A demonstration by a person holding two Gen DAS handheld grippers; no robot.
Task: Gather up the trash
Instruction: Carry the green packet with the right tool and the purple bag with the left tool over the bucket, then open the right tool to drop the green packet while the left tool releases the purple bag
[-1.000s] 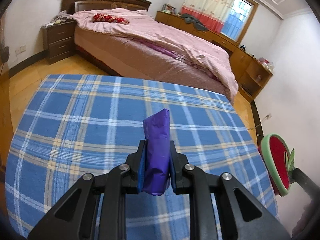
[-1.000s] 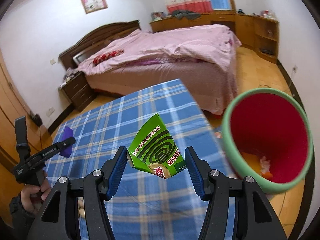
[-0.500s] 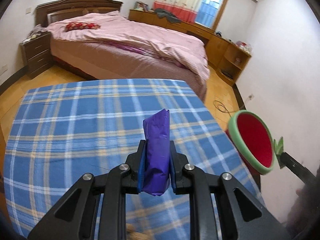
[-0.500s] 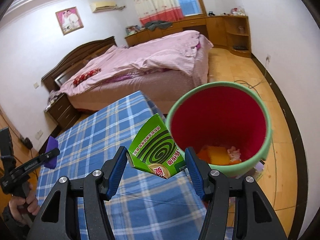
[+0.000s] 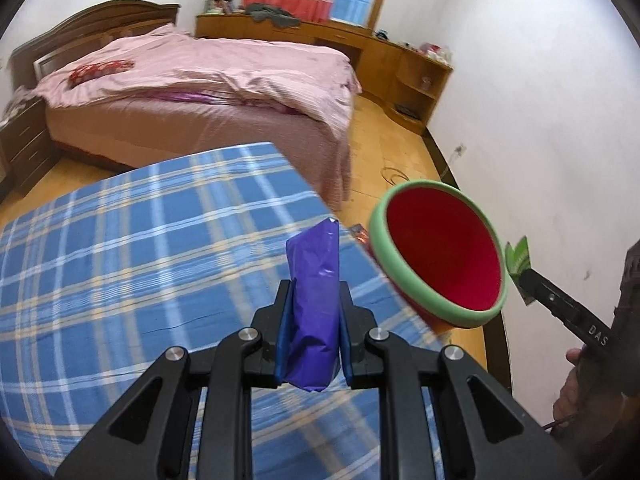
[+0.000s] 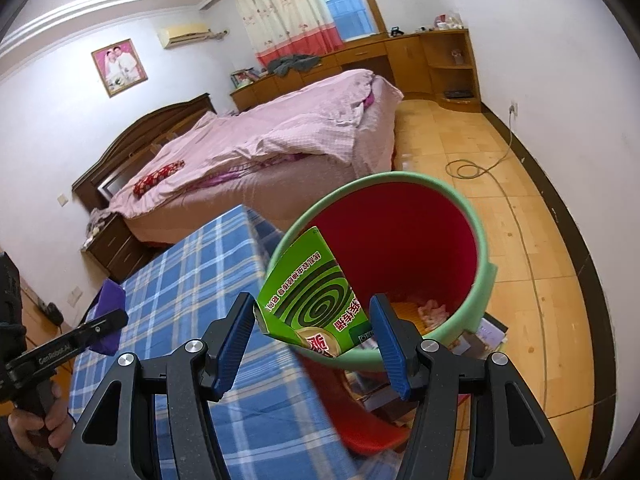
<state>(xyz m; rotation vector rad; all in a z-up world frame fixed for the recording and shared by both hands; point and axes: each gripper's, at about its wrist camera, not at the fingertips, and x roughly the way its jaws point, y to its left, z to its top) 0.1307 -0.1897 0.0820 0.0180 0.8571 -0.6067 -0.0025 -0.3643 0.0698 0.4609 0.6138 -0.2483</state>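
Note:
My left gripper (image 5: 313, 336) is shut on a crumpled purple wrapper (image 5: 314, 304), held upright above the blue plaid tablecloth (image 5: 132, 264). The bin (image 5: 438, 256), green-rimmed and red inside, stands off the table's right edge, to the right of the wrapper. In the right wrist view my right gripper (image 6: 314, 336) is shut on a green mosquito-coil box (image 6: 316, 300), which hangs at the near rim of the bin (image 6: 484, 280). Some trash lies at the bin's bottom. The left gripper with the purple wrapper (image 6: 110, 304) shows at far left there.
A bed with pink bedding (image 5: 208, 80) lies beyond the table. Wooden cabinets and shelves (image 5: 404, 68) line the far wall. A cable (image 6: 480, 166) trails over the wooden floor beside the bin. Books or boxes (image 6: 384, 392) lie at the bin's foot.
Both grippers have swung right toward the bin. The green box went from over the tablecloth to the bin's near rim. The purple wrapper has neared the table's right edge.

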